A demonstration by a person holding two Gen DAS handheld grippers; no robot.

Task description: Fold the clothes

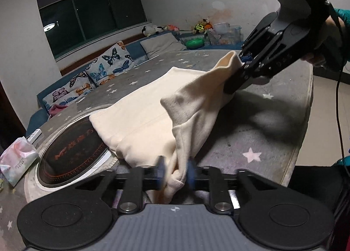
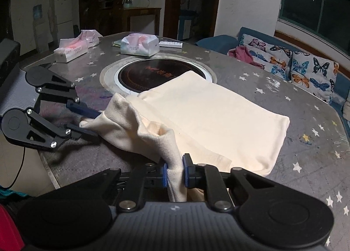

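The cream-coloured garment (image 2: pixel 207 115) is a soft, plain piece of clothing, folded into a broad flat panel that lies on the grey star-printed table top, its far corner overlapping the rim of the round dark cooker plate set in the table. Its near edge is lifted off the surface and gathered into two bunched, wrinkled corners, one at each end of that edge, with the cloth sagging in loose folds between them. The rest stays flat, with a straight seam line running across it.
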